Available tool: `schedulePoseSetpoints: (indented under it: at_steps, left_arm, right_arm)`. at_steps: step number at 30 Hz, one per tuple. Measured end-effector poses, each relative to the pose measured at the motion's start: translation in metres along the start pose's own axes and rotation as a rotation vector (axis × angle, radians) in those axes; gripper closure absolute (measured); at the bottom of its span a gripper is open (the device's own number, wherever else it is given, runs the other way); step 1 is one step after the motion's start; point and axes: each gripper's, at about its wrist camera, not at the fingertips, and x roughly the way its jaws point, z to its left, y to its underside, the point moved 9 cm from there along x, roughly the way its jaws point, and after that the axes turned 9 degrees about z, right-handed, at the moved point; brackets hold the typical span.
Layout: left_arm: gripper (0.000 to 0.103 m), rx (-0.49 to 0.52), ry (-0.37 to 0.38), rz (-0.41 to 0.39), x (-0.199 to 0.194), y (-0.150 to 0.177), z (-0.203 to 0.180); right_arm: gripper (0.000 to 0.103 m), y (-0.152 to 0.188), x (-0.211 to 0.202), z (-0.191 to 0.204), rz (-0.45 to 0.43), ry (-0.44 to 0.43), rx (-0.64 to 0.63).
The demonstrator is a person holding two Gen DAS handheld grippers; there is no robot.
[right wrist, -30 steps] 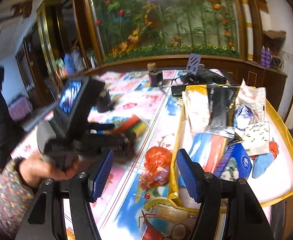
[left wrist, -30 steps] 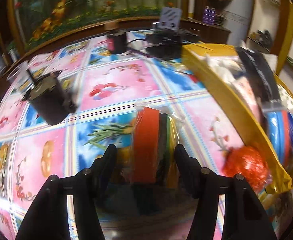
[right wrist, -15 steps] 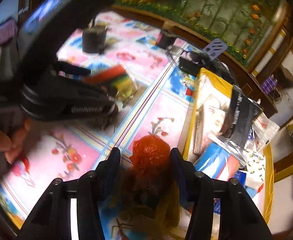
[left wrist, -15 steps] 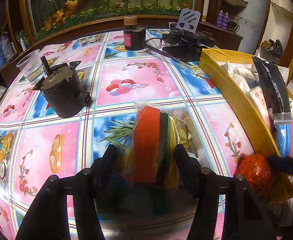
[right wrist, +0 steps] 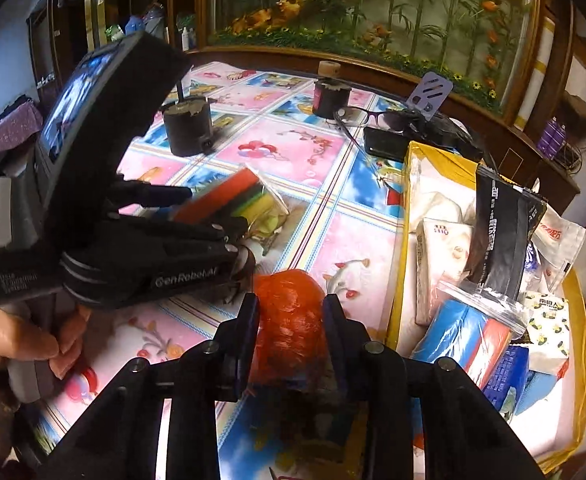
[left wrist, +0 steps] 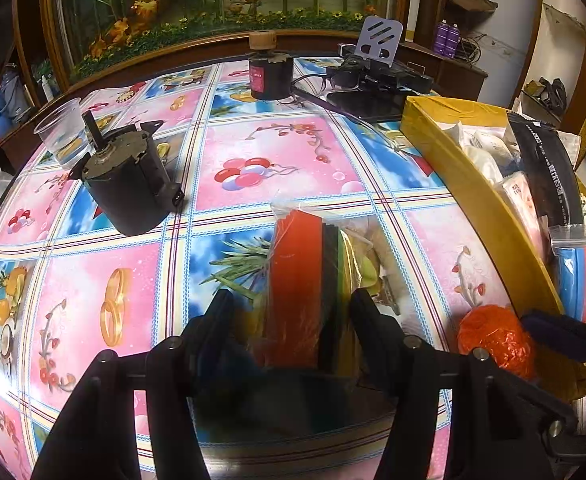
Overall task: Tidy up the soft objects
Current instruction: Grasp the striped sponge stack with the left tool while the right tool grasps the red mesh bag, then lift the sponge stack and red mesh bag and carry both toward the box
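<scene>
Left hand-held gripper clamps a clear bag of coloured sponges above the table; right hand-held gripper pinches a crinkly orange mesh ball beside the yellow tray. Pickup looks finished; next, carry both into that tray.

Right gripper, wide open & well back from the orange mesh ball a sec ago, is now down at it w/ both fingers pressed on its sides, beside the yellow tray. Left gripper has levelled out since then; its view is no longer tilted or blurred, bag of sponges sits between its fingers as before.
</scene>
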Motion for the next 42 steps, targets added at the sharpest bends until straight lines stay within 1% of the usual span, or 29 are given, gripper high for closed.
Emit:
schedulePoseSetpoints:
  at_steps: [1, 4, 7, 9, 10, 14, 16, 17, 20, 23, 26, 29, 34, 40, 41, 42]
  left_arm:
    - [0.043, 0.003, -0.003, -0.001, 0.0, 0.0, 0.0]
    - [0.042, 0.012, -0.013, -0.003, 0.001, 0.001, -0.001]
    - [0.042, 0.017, -0.015, -0.001, 0.002, 0.001, -0.002]
    - [0.042, 0.021, -0.018, -0.001, 0.003, 0.002, -0.003]
    - [0.042, 0.024, -0.021, -0.002, 0.003, 0.002, -0.003]
    - [0.042, 0.017, -0.025, -0.005, 0.002, 0.002, -0.003]
    - [0.043, 0.014, -0.037, -0.011, 0.002, 0.001, -0.002]
    - [0.047, 0.012, -0.043, -0.016, 0.001, 0.001, -0.001]
    - [0.053, 0.009, -0.054, -0.025, 0.0, 0.0, 0.001]
    - [0.053, 0.011, -0.068, -0.03, 0.0, -0.001, 0.002]
    - [0.053, 0.022, -0.089, -0.037, 0.001, -0.002, 0.001]
    - [0.053, 0.034, -0.103, -0.043, 0.001, -0.003, -0.001]
    - [0.053, 0.056, -0.14, -0.049, 0.001, -0.004, -0.004]
    - [0.053, 0.063, -0.155, -0.052, 0.001, -0.005, -0.005]
    - [0.058, 0.067, -0.157, -0.053, 0.0, -0.005, -0.005]
    - [0.059, 0.07, -0.159, -0.055, 0.0, -0.005, -0.005]
  right_arm:
    - [0.068, 0.001, 0.001, 0.002, 0.002, 0.006, -0.011]
    - [0.061, 0.003, 0.002, 0.003, 0.001, 0.03, -0.024]
    - [0.061, 0.003, 0.007, 0.003, 0.015, 0.023, -0.024]
    - [0.061, 0.004, 0.012, 0.004, 0.029, 0.039, -0.039]
    - [0.061, 0.005, 0.013, 0.003, 0.033, 0.052, -0.04]
    - [0.068, 0.003, 0.016, 0.003, 0.034, 0.056, -0.032]
    - [0.069, -0.003, 0.014, 0.0, 0.018, 0.023, 0.008]
    - [0.069, -0.006, 0.012, -0.003, 0.007, 0.02, 0.025]
    - [0.069, -0.021, 0.007, -0.016, -0.044, 0.046, 0.095]
    - [0.069, -0.04, 0.007, -0.028, -0.086, 0.043, 0.172]
    - [0.069, -0.058, 0.009, -0.035, -0.133, 0.032, 0.216]
    - [0.069, -0.069, 0.012, -0.037, -0.161, 0.016, 0.236]
    - [0.069, -0.07, 0.005, -0.034, -0.206, 0.002, 0.216]
    - [0.069, -0.064, 0.008, -0.029, -0.184, -0.032, 0.207]
    - [0.069, -0.063, 0.008, -0.029, -0.179, -0.044, 0.212]
    - [0.069, -0.062, 0.008, -0.028, -0.179, -0.05, 0.214]
